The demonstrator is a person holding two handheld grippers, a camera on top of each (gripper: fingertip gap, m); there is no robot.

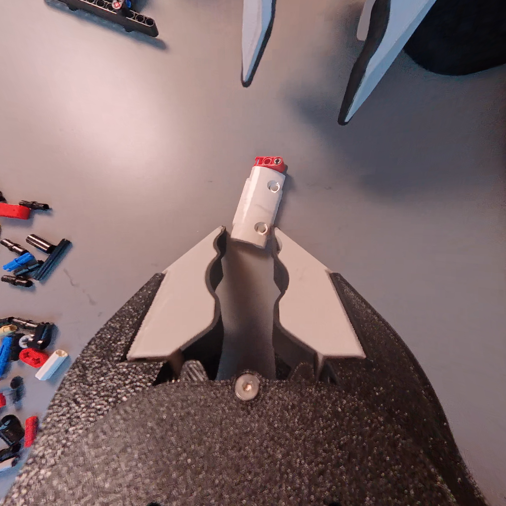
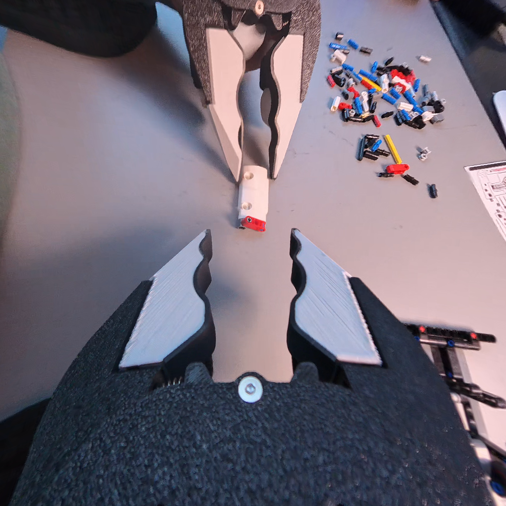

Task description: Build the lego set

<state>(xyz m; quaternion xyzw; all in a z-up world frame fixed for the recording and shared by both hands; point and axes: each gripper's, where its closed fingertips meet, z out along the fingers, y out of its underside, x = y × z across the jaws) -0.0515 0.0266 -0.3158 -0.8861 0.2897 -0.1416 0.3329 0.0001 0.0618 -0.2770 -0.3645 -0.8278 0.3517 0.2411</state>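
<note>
A white lego piece [image 1: 257,208] with a red connector [image 1: 269,162] on its far end lies low over the grey table. My left gripper [image 1: 249,230] is shut on the near end of the white piece, one fingertip on each side. In the right wrist view the same white piece [image 2: 253,194] points towards me with its red connector [image 2: 253,223] nearest, held by the left gripper [image 2: 256,178]. My right gripper [image 2: 250,232] is open and empty, with its tips just short of the red end. It also shows at the top of the left wrist view [image 1: 295,101].
A pile of loose lego pieces [image 2: 383,87] lies to the right in the right wrist view and along the left edge in the left wrist view [image 1: 27,260]. A black beam assembly [image 2: 451,339] [image 1: 109,13] and an instruction sheet [image 2: 490,189] lie nearby. The gap from one gripper's tips to the other's is roughly 8 centimetres. From my right tips it is roughly 15 centimetres to the black beam assembly [image 2: 451,339]; from my left, 20 centimetres.
</note>
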